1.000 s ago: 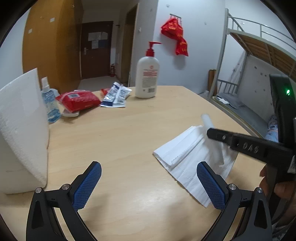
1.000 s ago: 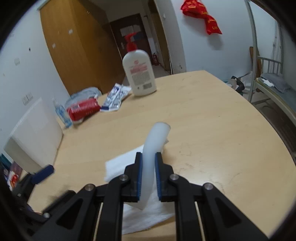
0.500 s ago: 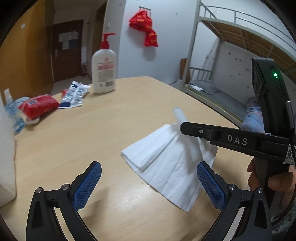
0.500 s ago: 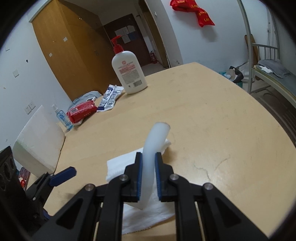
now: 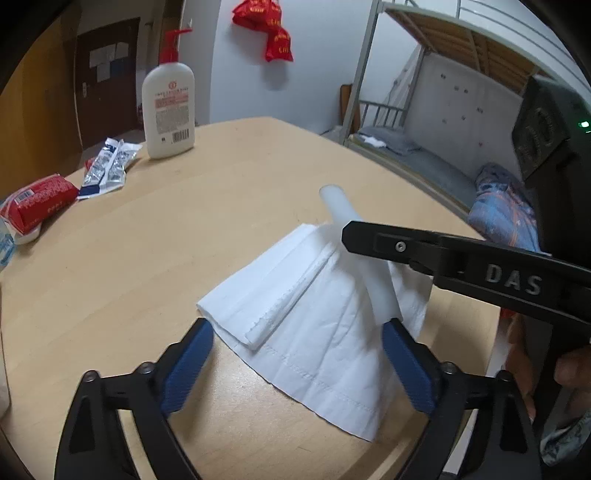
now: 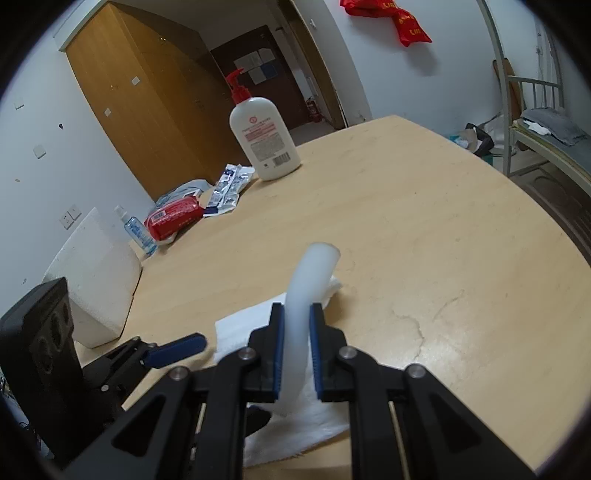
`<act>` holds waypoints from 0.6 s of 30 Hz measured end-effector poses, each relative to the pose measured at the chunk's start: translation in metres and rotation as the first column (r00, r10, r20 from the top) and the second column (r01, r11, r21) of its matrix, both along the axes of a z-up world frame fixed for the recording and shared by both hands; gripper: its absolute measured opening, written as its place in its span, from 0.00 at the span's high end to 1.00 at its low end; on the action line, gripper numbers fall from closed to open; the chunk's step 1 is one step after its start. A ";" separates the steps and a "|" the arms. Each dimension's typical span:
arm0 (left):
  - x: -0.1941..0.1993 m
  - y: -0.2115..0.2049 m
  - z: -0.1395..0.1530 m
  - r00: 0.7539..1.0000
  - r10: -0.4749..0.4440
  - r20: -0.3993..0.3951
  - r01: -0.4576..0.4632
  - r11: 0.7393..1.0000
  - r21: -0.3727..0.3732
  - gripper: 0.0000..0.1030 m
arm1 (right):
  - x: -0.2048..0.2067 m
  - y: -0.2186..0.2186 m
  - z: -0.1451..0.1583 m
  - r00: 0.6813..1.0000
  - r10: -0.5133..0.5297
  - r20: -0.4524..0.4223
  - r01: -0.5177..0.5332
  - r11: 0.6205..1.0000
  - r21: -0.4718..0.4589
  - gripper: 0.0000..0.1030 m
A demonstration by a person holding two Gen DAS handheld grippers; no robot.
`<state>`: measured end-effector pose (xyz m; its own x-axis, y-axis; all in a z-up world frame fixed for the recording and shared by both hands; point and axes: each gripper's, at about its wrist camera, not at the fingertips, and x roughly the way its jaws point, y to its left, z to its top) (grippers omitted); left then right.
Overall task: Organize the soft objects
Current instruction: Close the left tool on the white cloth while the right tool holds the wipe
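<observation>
So the folded white tissue sheet (image 5: 314, 314) is lying flat on the pale wooden round bench (image 5: 155, 258), near the edge closest to the cameras, with one end folded over into a thicker strip. The right gripper (image 6: 296, 350) is clamped tight on a bendy white foam strip (image 6: 308, 284) that curves up and forward out of its blue pads, right above the tissue. From the left wrist view that same strip runs across the tissue and its lower end comes down just beside the right-hand blue pad.

The left gripper (image 5: 295, 365) stands wide, though its jaws have just been closing a bit. The near corner of the tissue sits between them, and neither pad is pressing on it. The black arm of the right gripper cuts across the far end of the tissue, so that part is partly hidden. A hand (image 5: 543, 373) shows at the right edge of that view.

Other stuff is well off at the far side of the bench: a white pump bottle with a red nozzle (image 6: 264, 138), some crinkly silver-blue sachets (image 6: 231, 184), a red soft pack of wipes (image 6: 173, 219), and a small clear spray bottle (image 6: 138, 230). A white foam block (image 6: 94, 284) sits near the left edge. A metal bunk bed (image 5: 424, 147) is off to the right, and a red fabric ornament (image 5: 269, 29) hangs on the wall.
</observation>
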<state>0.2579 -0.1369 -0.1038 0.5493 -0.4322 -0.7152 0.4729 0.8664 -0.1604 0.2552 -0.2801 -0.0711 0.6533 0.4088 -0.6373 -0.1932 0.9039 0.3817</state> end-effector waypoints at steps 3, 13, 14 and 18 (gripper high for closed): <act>0.003 -0.004 -0.005 0.999 -0.016 -0.028 0.016 1.000 0.017 0.17 | -0.001 -0.001 0.000 1.000 0.005 0.002 -0.005 1.000 0.005 0.84; 0.000 -0.015 -0.008 1.000 -0.009 -0.015 0.010 0.995 0.103 0.72 | -0.003 -0.001 0.000 1.000 0.012 0.004 -0.012 1.000 0.007 0.84; 0.001 -0.013 -0.008 1.000 0.005 -0.010 -0.003 0.994 0.108 0.81 | -0.004 -0.001 0.001 1.000 0.014 0.005 -0.014 1.000 0.005 0.84; 0.003 -0.011 -0.008 1.000 0.024 -0.004 -0.023 0.993 0.120 0.94 | -0.004 -0.002 0.000 1.000 0.013 0.006 -0.013 1.000 0.000 0.84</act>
